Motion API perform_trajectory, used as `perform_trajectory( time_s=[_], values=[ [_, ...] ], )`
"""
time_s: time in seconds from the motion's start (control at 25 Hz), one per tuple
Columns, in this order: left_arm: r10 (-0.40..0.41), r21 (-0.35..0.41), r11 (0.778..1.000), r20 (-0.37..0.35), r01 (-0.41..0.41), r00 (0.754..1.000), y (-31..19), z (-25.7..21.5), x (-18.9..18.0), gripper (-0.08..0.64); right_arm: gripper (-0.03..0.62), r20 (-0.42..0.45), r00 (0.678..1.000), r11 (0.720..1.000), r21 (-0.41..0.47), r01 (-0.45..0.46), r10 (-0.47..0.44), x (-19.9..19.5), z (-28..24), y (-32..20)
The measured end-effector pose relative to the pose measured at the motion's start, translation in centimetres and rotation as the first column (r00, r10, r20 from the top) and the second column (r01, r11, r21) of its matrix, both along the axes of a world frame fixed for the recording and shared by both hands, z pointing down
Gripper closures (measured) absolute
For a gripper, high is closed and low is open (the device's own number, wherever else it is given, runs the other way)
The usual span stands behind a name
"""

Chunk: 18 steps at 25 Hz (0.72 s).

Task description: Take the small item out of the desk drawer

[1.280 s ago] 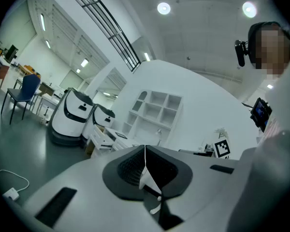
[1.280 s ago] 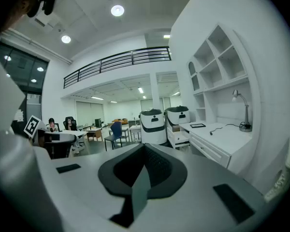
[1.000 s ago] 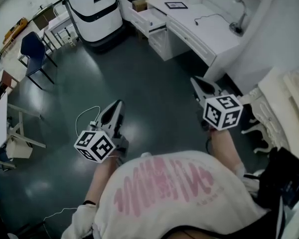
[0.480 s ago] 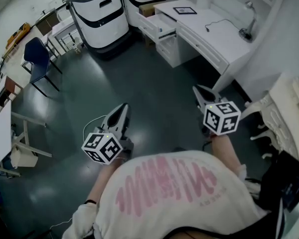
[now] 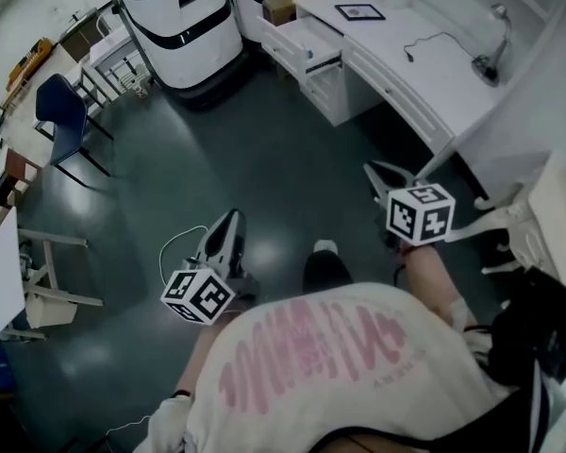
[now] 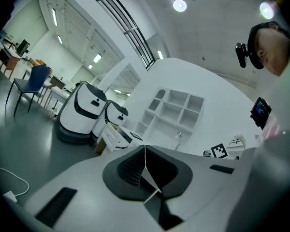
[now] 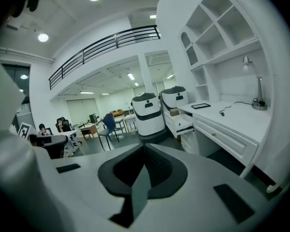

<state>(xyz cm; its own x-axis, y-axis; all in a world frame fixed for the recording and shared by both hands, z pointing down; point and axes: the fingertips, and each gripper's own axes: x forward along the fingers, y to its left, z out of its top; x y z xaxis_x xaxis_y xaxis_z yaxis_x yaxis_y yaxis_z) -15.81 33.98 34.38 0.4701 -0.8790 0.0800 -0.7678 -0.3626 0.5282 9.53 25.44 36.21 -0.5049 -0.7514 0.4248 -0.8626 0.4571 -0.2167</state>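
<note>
Drawer (image 5: pixel 304 41) open at the worktop's (image 5: pixel 396 74) far end, item inside too small to tell, left tongs (image 5: pixel 228 217) closed empty, right tongs (image 5: pixel 373 168) closed empty, both well apart from it.

no words or numbers can be read anywhere. the pink lettering (image 5: pixel 302 352) across the person's white shirt, near, is too blurred to make out. the left gripper (image 5: pixel 228 223) and the right gripper (image 5: pixel 377 171) each carry a cube (image 5: pixel 199 296) bearing only black-and-white square markers, no letters.
</note>
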Motion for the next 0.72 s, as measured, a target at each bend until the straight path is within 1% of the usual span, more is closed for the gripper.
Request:
perform_trajectory(
  time_s=[0.12,0.2,0.4,0.56,0.72],
  values=[
    [-0.008,0.012,1.000,0.012,0.008,1.000,-5.0,-0.6,0.8,0.528,0.575,0.012,1.000,0.999,0.031,0.027,-0.027,-0.3,-0.8,-5.6],
    [-0.032,0.024,0.999,0.022,0.032,0.999,-8.7,-1.0,1.3,0.528,0.575,0.012,0.999,0.999,0.031,0.035,-0.036,0.1,-1.0,-9.2],
    [-0.078,0.053,0.996,0.027,0.077,0.997,-17.2,-1.9,3.2,0.528,0.575,0.010,0.999,0.999,0.028,0.039,-0.039,2.5,-1.3,-17.6],
    [-0.095,0.045,0.995,0.028,0.093,0.995,-21.7,-2.0,4.6,0.528,0.575,0.068,0.997,0.999,0.026,0.034,-0.036,3.9,-1.7,-22.5],
    [-0.082,0.020,0.996,0.050,0.081,0.995,-23.8,-1.8,5.7,0.528,0.575,0.123,0.992,0.999,-0.021,0.027,-0.024,4.5,-0.4,-25.0]
  ],
)
